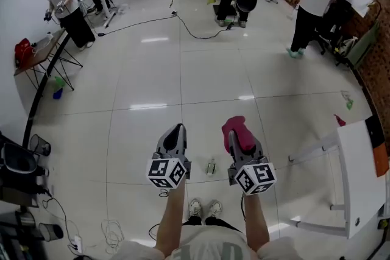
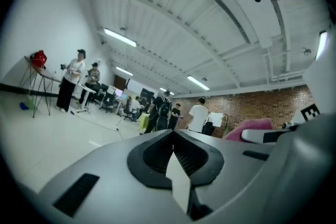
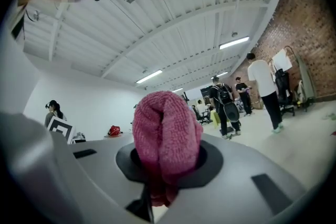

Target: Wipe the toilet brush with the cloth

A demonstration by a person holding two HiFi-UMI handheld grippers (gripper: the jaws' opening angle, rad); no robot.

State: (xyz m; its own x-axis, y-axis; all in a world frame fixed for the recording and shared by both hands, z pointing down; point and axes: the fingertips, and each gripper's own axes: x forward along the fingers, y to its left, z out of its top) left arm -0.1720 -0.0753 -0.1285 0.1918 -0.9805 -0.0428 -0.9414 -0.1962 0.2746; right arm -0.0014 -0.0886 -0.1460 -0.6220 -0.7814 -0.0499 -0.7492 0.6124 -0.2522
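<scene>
Cloth (image 3: 165, 136), pink and fluffy, is pinched in the right claw (image 3: 166, 168); it is bunched up and bulges out past the tips. The left claw (image 2: 174, 139) is pressed together with nothing in it. In the head view the 2 claws are held side by side, a little apart, above the white tiled floor (image 1: 140, 131). Below and between them a small pale object (image 1: 211, 166) lies on the floor, too small to identify, just ahead of the person's shoes (image 1: 204, 209). A white table (image 1: 361, 175) stands at the right. Several people (image 1: 314, 3) stand at the far end.
</scene>
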